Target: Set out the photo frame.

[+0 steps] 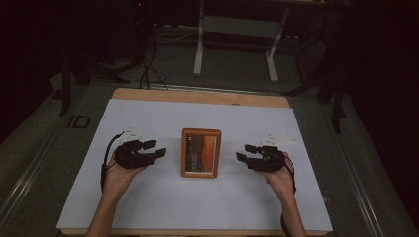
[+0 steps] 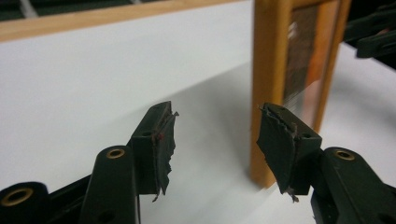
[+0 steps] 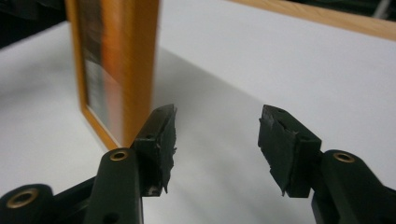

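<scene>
A wooden picture frame (image 1: 200, 152) with an orange and brown picture lies flat in the middle of the white table cover (image 1: 148, 207). My left gripper (image 1: 154, 149) sits just left of it, jaws apart and empty, pointing at the frame's left edge. My right gripper (image 1: 245, 152) mirrors it on the right side, also wide apart with nothing between its jaws. In the left gripper view the frame (image 2: 271, 70) stands beyond the right jaw, and my left gripper (image 2: 217, 140) is open. In the right gripper view the frame (image 3: 121, 65) is behind the left jaw of my right gripper (image 3: 217, 140).
The table's wooden rim (image 1: 197, 96) shows along the far edge. A white-legged stand (image 1: 234, 39) and cables lie on the dark floor beyond. The other gripper's black jaws (image 2: 373, 32) appear past the frame in the left gripper view.
</scene>
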Demonstrator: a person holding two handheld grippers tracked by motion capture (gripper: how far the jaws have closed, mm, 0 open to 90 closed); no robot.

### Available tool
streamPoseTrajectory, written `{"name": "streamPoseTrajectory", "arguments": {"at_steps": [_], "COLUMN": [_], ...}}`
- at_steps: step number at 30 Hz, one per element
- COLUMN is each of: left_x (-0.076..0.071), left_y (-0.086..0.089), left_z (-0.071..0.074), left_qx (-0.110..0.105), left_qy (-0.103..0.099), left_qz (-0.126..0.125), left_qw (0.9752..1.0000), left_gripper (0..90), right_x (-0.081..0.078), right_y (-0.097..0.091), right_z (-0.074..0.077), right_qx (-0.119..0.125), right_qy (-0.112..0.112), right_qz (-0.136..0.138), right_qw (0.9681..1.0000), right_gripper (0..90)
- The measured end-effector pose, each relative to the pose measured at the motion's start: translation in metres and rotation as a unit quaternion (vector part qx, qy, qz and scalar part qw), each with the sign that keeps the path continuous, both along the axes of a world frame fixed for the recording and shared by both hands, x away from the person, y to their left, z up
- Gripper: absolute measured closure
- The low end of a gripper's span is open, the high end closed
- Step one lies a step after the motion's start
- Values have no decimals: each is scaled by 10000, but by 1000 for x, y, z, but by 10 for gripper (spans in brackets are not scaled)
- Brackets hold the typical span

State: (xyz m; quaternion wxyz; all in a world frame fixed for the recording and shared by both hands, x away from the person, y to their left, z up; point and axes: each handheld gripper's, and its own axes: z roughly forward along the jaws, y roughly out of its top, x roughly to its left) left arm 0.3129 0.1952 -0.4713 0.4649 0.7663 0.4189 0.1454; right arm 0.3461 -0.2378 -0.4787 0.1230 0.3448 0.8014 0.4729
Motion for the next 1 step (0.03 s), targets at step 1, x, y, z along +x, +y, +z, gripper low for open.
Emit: {"name": "streamPoseTrajectory", "arguments": {"at_steps": [1], "left_x": [1], "left_y": [0], "left_z": [-3], "left_qx": [142], "left_qy": [40], "left_qz": [49], "left_qw": [9999], "left_gripper": [447], "right_x": [0], "right_y": [-2], "right_z": [-1], "right_qx": [-81], "right_qy": [9], "right_qz": [-48], "right_qw": [10000], "right_gripper": [445]}}
